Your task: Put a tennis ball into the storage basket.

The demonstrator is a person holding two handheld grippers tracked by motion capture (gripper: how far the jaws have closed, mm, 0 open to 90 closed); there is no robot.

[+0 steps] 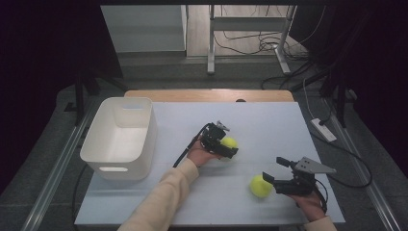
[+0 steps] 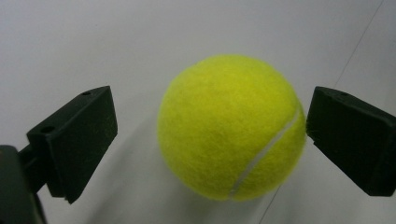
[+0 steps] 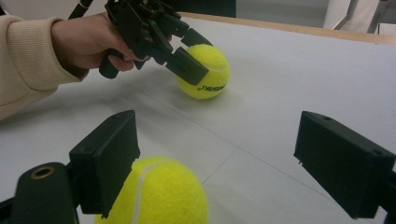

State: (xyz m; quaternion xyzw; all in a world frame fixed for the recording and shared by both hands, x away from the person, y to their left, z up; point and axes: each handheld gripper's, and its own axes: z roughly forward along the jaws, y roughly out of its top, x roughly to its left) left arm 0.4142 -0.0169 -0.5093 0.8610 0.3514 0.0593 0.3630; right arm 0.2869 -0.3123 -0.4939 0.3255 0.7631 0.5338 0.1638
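Two yellow tennis balls lie on the white table [image 1: 269, 120]. My left gripper [image 1: 226, 144] is open around the middle ball [image 1: 230, 142]. In the left gripper view, that ball [image 2: 231, 126] sits between the jaws of the left gripper [image 2: 210, 121]; the right jaw is close against it and the left jaw stands apart. My right gripper [image 1: 275, 170] is open beside the nearer ball [image 1: 260, 186]. In the right gripper view, this ball [image 3: 159, 196] lies low by the left jaw of the right gripper [image 3: 217, 149]. Farther off are the left gripper [image 3: 191, 56] and its ball [image 3: 208, 70].
A white plastic bin [image 1: 118, 137] stands on the table's left side, with nothing seen inside it. A wooden strip [image 1: 207, 95] runs along the far edge. On the floor to the right lie a power strip [image 1: 323, 129] and cables.
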